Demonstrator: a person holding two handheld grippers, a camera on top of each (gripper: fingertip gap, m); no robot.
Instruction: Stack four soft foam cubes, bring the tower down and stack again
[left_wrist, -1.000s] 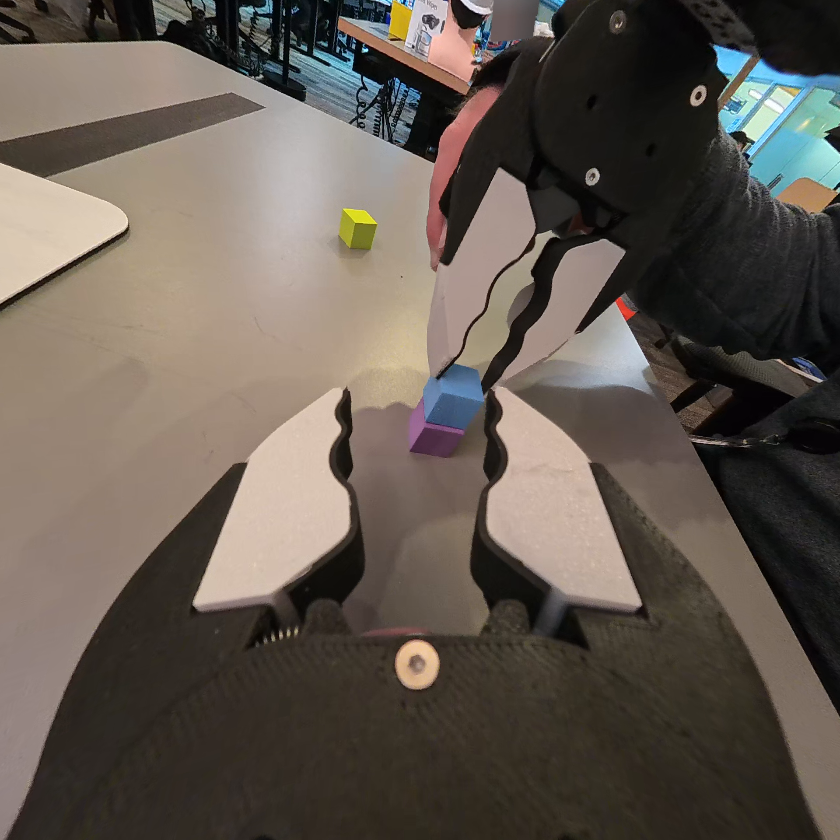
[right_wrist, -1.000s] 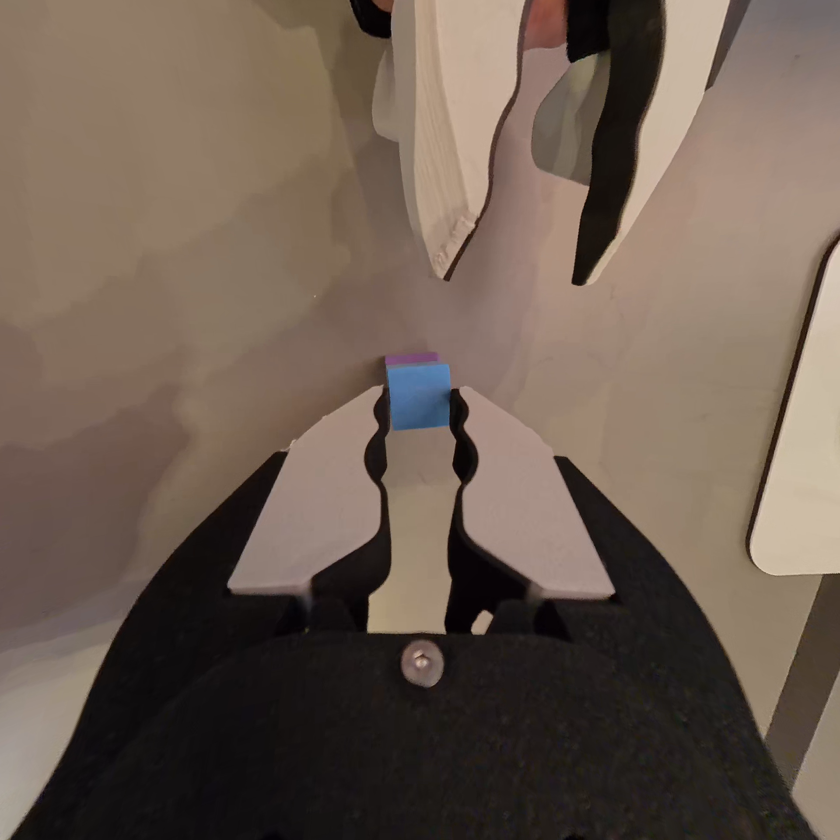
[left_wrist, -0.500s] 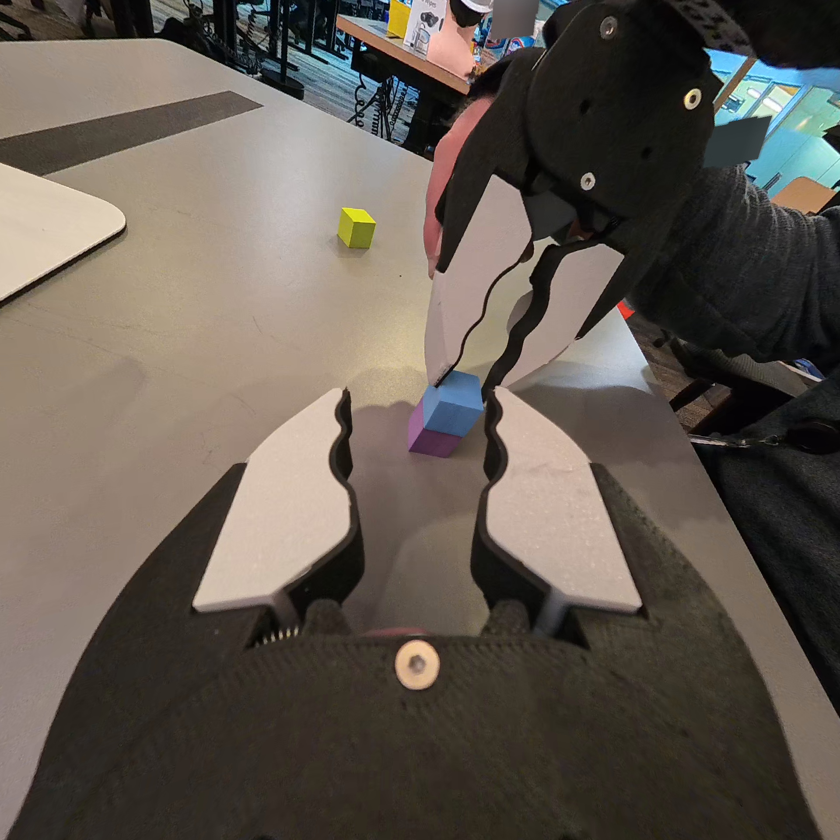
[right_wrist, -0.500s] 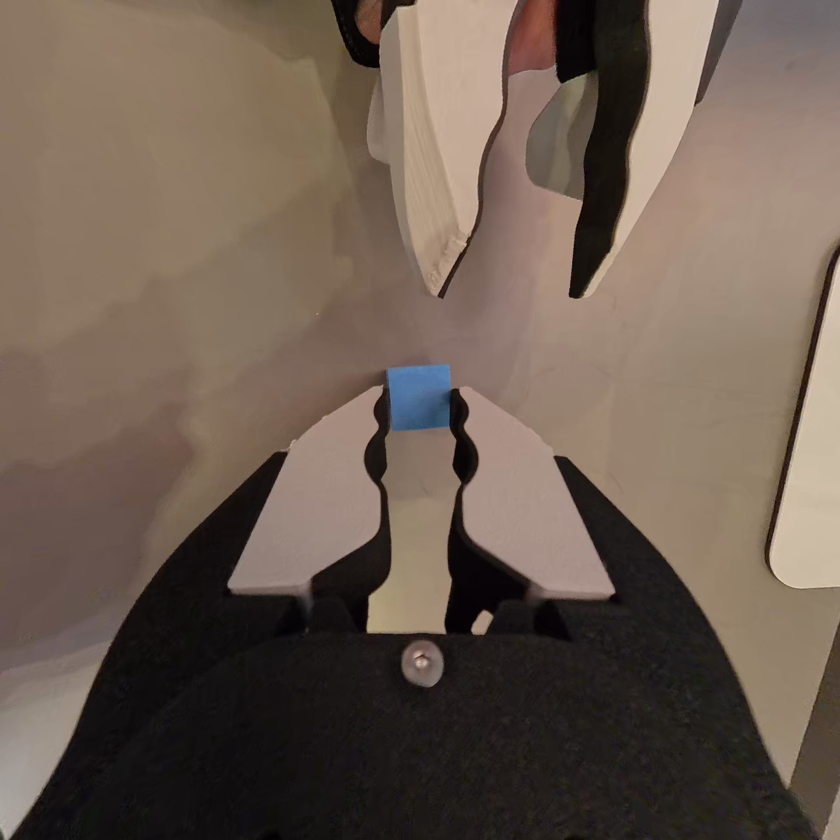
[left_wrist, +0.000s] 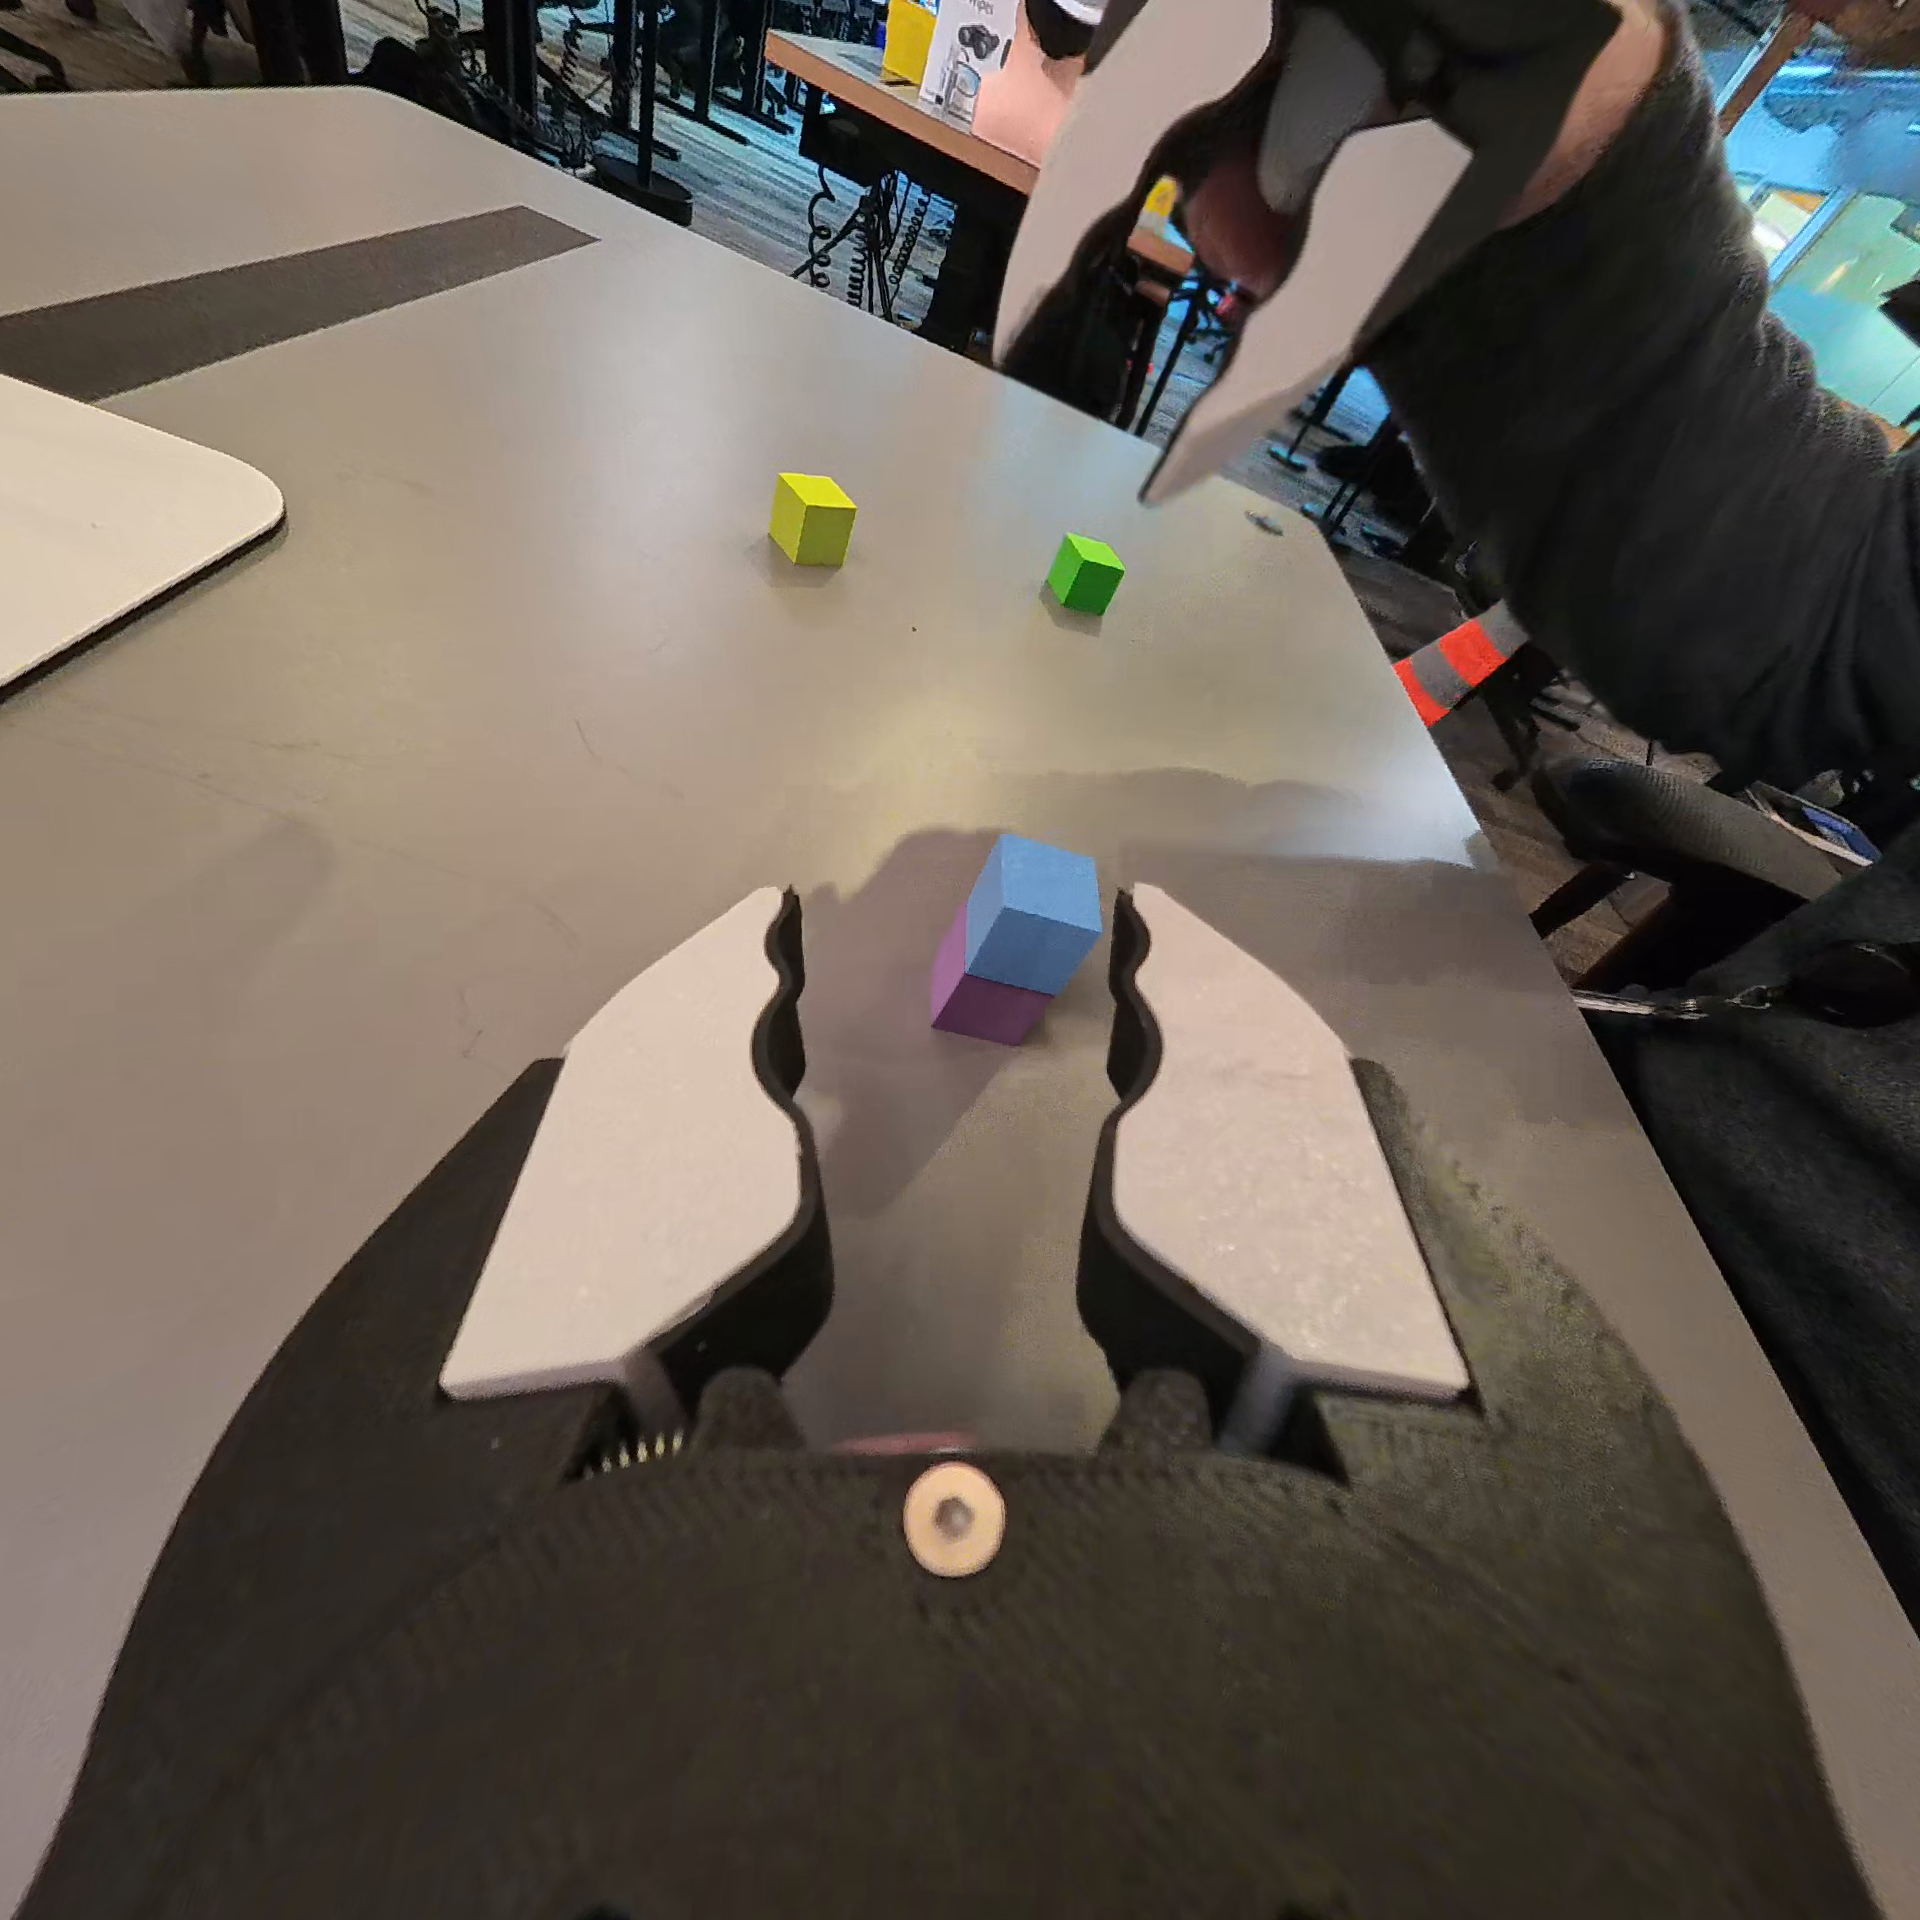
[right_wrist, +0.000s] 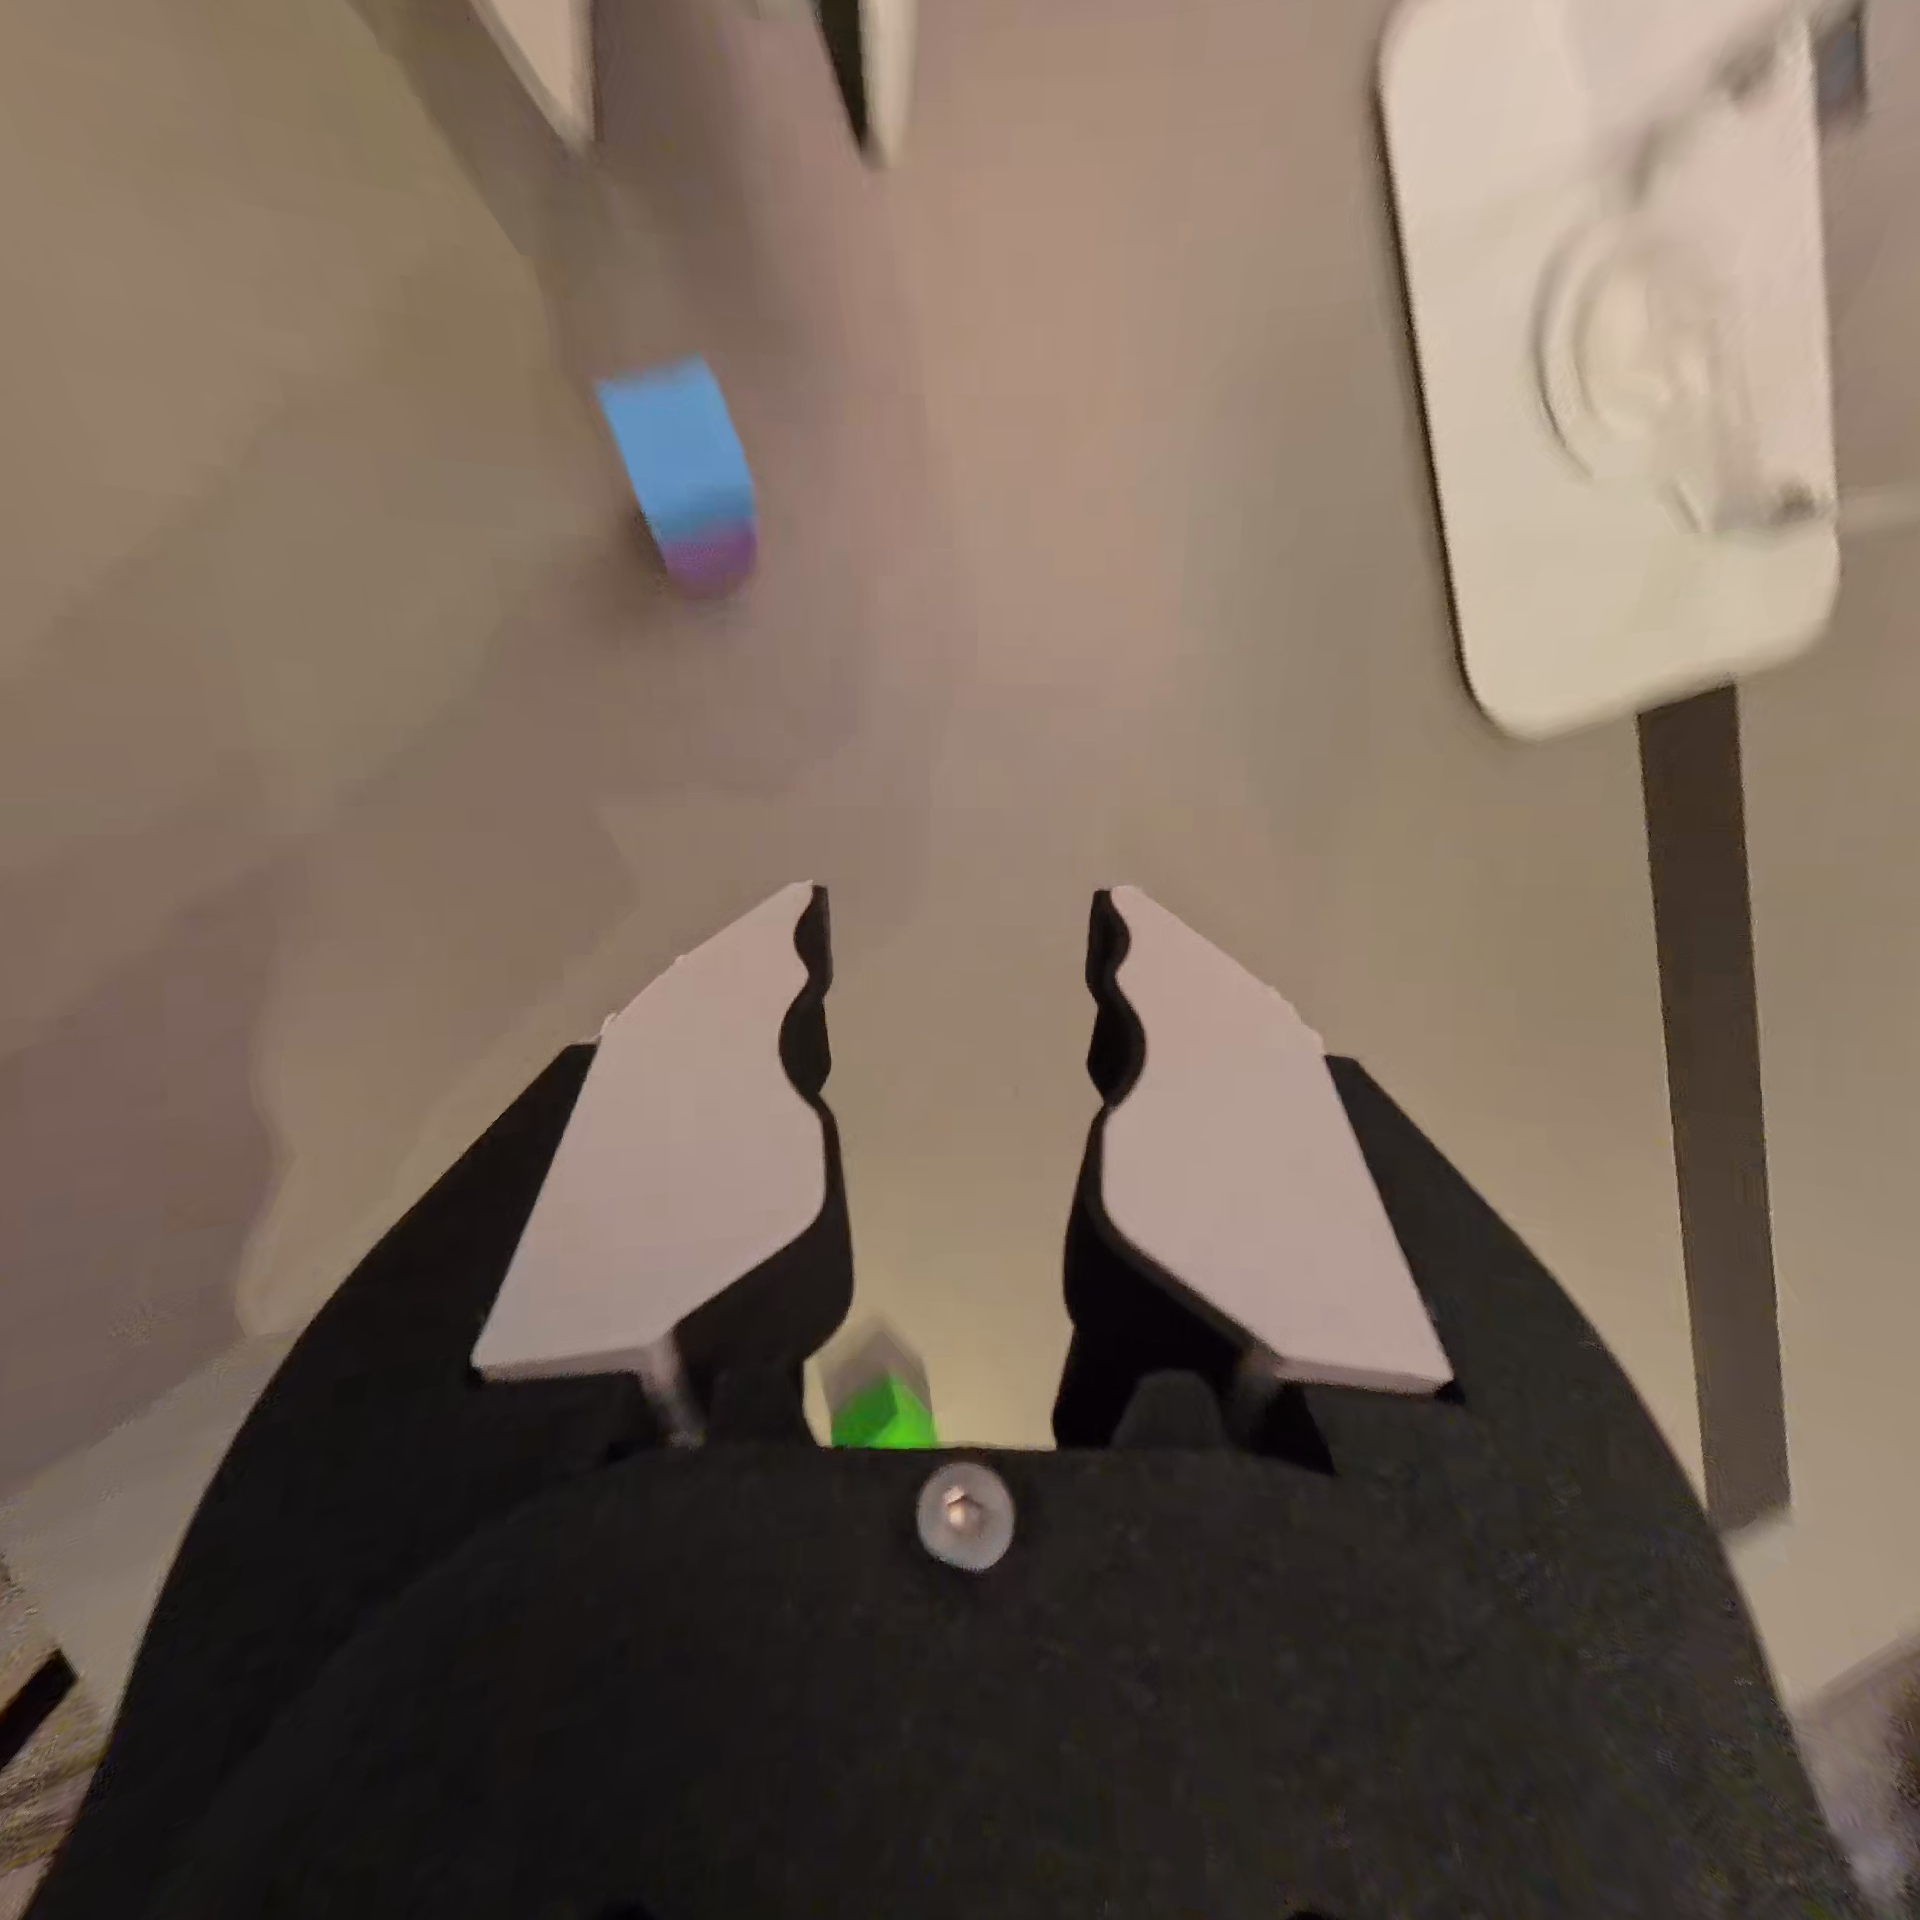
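Four foam cubes: blue cube (left_wrist: 1034, 914) atop purple cube (left_wrist: 982, 1000) between the left jaws' tips, untouched; yellow cube (left_wrist: 811, 518) and green cube (left_wrist: 1085, 572) farther ahead. Two grippers. One white board (left_wrist: 104, 520) off left.

A grey table (left_wrist: 520, 727) with a dark stripe (left_wrist: 260, 291) at upper left carries a white pad (left_wrist: 104, 520) at left, a yellow cube (left_wrist: 811, 517) and green cube (left_wrist: 1085, 572) above centre, and a purple cube (left_wrist: 982, 1003) at centre, topped by a blue cube (left_wrist: 1034, 920).
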